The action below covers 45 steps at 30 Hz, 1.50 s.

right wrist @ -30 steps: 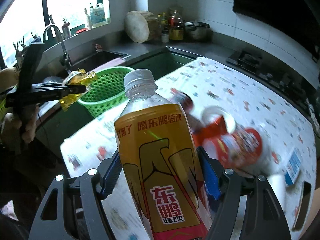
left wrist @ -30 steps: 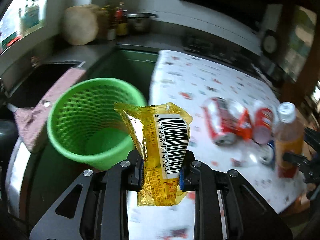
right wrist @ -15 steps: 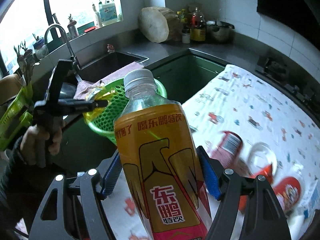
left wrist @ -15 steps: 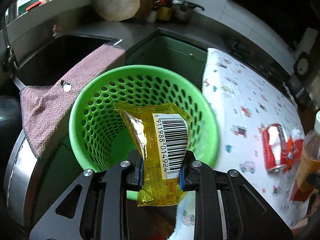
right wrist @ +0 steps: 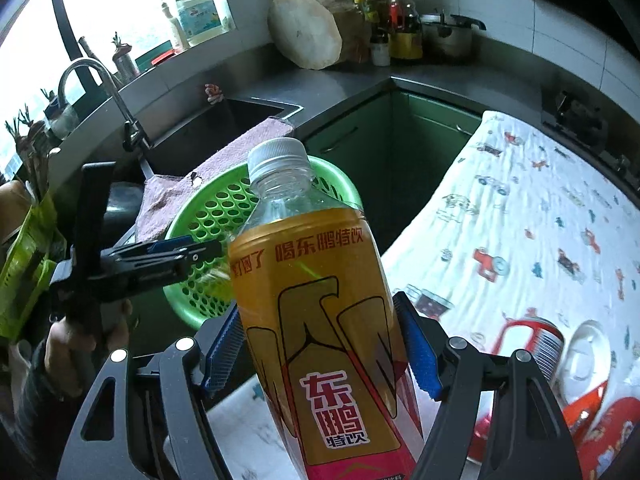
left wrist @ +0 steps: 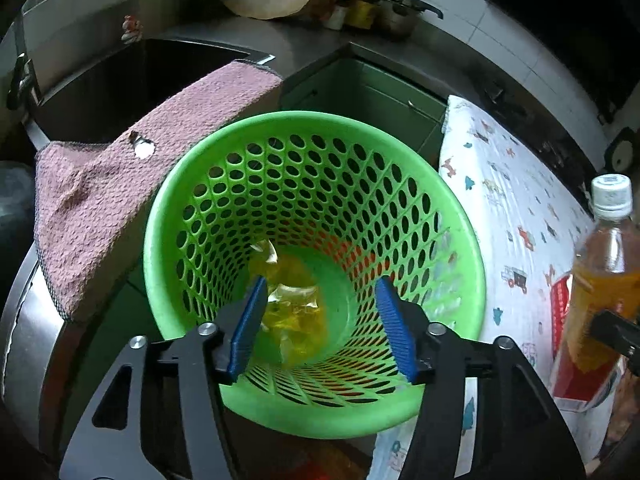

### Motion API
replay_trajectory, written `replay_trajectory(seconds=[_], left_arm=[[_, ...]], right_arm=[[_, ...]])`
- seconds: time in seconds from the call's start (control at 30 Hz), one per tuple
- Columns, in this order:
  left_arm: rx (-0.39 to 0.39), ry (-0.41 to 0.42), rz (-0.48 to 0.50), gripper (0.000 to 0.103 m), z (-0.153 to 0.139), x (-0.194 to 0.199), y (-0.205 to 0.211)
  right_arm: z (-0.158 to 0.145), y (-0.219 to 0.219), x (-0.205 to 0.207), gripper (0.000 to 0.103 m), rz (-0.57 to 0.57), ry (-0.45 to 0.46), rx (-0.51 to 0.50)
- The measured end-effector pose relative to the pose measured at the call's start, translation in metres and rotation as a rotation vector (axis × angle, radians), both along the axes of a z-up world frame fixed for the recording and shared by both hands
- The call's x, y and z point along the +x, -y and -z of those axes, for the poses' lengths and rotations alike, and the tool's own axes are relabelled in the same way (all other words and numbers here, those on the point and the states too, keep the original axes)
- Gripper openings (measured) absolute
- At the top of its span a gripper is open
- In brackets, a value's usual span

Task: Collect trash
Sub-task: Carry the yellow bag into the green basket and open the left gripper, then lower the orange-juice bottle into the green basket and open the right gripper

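Left claw [left wrist: 320,320] over the green perforated plastic basket [left wrist: 460,216], jaws have just been opening, now wide, nothing between them. Crinkled yellow plastic wrapper [left wrist: 294,304] lies at the basket bottom (blurred). Right claw [right wrist: 320,348] clamped on the orange-labelled plastic drink bottle with white cap [right wrist: 320,296], upright, near the basket rim. Crushed red-and-white cans [right wrist: 560,364] lie on the table with white printed cloth [right wrist: 520,216]. Pink towel [left wrist: 120,184] beside the basket.
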State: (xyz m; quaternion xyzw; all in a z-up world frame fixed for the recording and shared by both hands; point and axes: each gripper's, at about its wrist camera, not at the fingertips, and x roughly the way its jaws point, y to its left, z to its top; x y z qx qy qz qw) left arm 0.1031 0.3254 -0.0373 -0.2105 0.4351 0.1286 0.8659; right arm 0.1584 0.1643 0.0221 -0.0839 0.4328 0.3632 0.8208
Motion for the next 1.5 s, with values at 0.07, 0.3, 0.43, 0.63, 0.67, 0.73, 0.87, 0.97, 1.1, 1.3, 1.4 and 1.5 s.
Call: replay_trajectory(seconds=[0.07,0.3,0.43,0.63,0.67,0.73,0.87,0.97,1.1,1.3,1.4,1.5], left_arm=[[-0.010,0.012,-0.010,0.065,-0.002,-0.004,-0.003],[-0.020,0.072,-0.031,0.071,-0.017,-0.034,-0.004],[-0.020,0.072,-0.041,0.072,-0.018,-0.046,-0.005],[-0.018,0.062,-0.044,0.072,-0.016,-0.054,-0.005],[-0.020,0.060,-0.043,0.072,-0.015,-0.054,-0.005],[-0.023,0.058,-0.042,0.072,-0.014,-0.055,-0.004],[-0.027,0.059,-0.038,0.072,-0.015,-0.055,-0.002],[-0.025,0.061,-0.037,0.072,-0.017,-0.056,-0.002],[-0.024,0.065,-0.039,0.073,-0.020,-0.057,-0.002],[-0.021,0.068,-0.036,0.077,-0.027,-0.061,0.005],[-0.014,0.082,-0.029,0.080,-0.034,-0.066,0.015],[-0.008,0.092,-0.014,0.082,-0.040,-0.069,0.028]], right_arm=[[0.002,-0.007,0.004,0.069,-0.004,-0.015,0.007],[0.014,-0.038,0.015,0.069,-0.017,-0.021,-0.002],[0.024,-0.059,0.020,0.069,-0.034,-0.032,-0.022],[0.032,-0.082,0.022,0.070,-0.063,-0.014,-0.055],[0.031,-0.084,0.022,0.070,-0.067,-0.003,-0.059],[0.031,-0.087,0.021,0.070,-0.075,0.005,-0.065],[0.026,-0.087,0.018,0.079,-0.083,0.024,-0.050],[0.020,-0.087,0.014,0.080,-0.093,0.044,-0.043],[0.011,-0.082,0.008,0.081,-0.096,0.064,-0.032],[-0.002,-0.059,-0.002,0.085,-0.083,0.071,0.004],[-0.007,-0.038,-0.009,0.085,-0.063,0.075,0.020],[-0.011,-0.015,-0.013,0.086,-0.038,0.074,0.034]])
